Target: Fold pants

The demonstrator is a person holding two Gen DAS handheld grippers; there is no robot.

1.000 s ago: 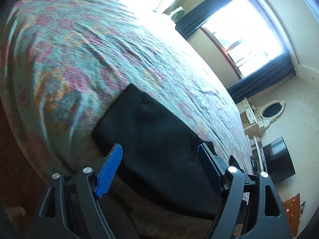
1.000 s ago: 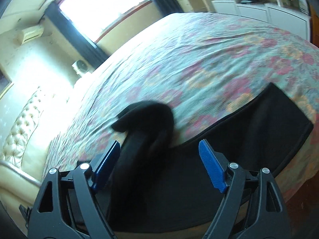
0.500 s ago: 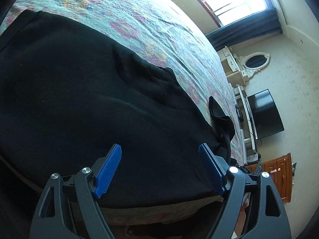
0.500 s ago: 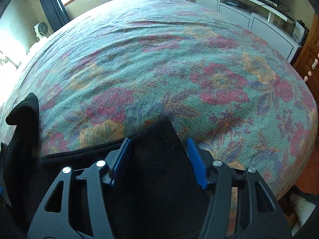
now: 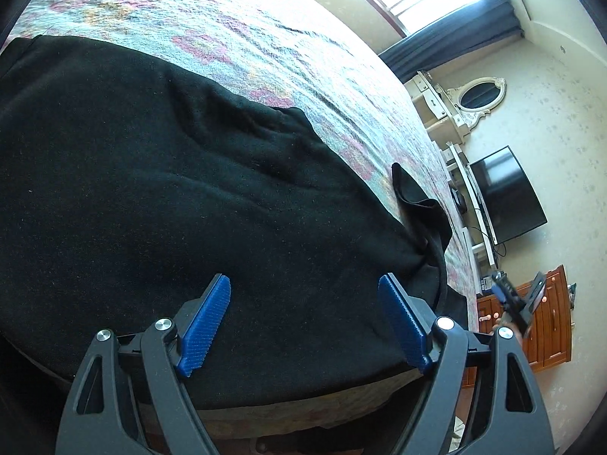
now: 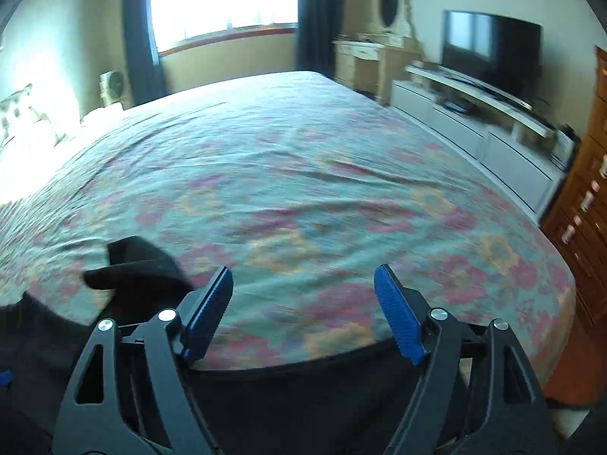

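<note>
Now my right tongs are opening off the pants, left tongs hanging wide apart, empty; next fold pending.

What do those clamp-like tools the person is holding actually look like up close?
Each is a matte black plastic frame with triangular cut-outs and round silver pivot bolts. Both the left gripper and the right gripper end in two flat fingers faced with bright blue ribbed pads. No cables, markings or sleeves show.
</note>
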